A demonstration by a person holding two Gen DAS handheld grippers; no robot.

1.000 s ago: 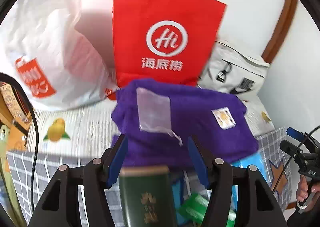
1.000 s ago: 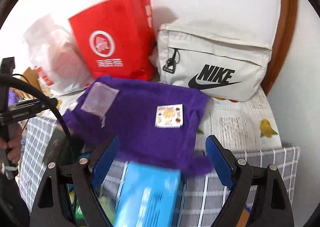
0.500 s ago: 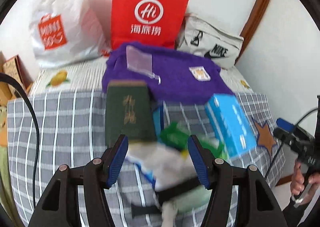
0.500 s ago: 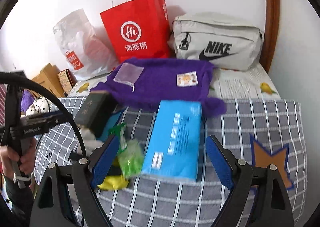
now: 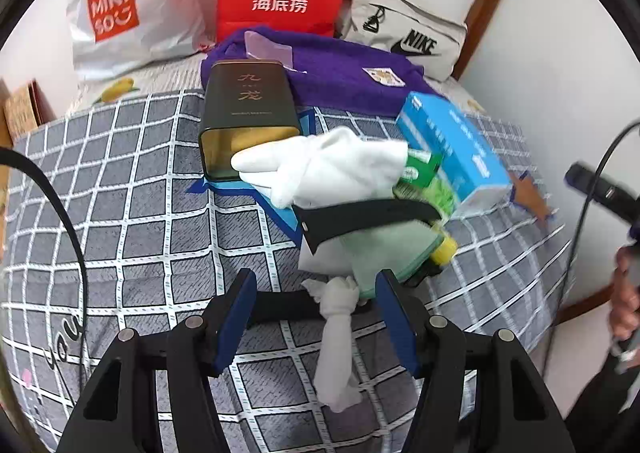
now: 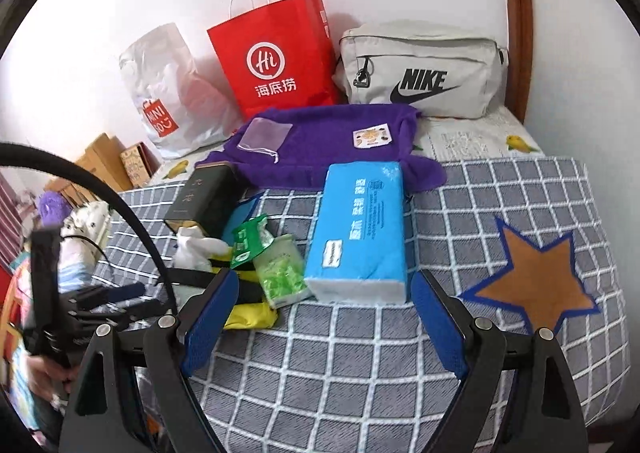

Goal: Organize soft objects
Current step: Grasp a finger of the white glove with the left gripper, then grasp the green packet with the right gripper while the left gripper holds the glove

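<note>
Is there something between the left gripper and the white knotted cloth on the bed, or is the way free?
Nothing visible blocks it. The left gripper is open, and the white knotted cloth already lies between its fingers, not yet gripped. A black strap lies farther off, across the pile behind it.

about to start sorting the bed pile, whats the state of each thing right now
left gripper: open, empty, white sock between its fingers untouched
right gripper: open, empty
dark green tin: lying down, open end facing the camera
blue tissue pack: lying flat
purple towel: spread flat
red paper bag: standing upright
grey Nike bag: zipped shut
</note>
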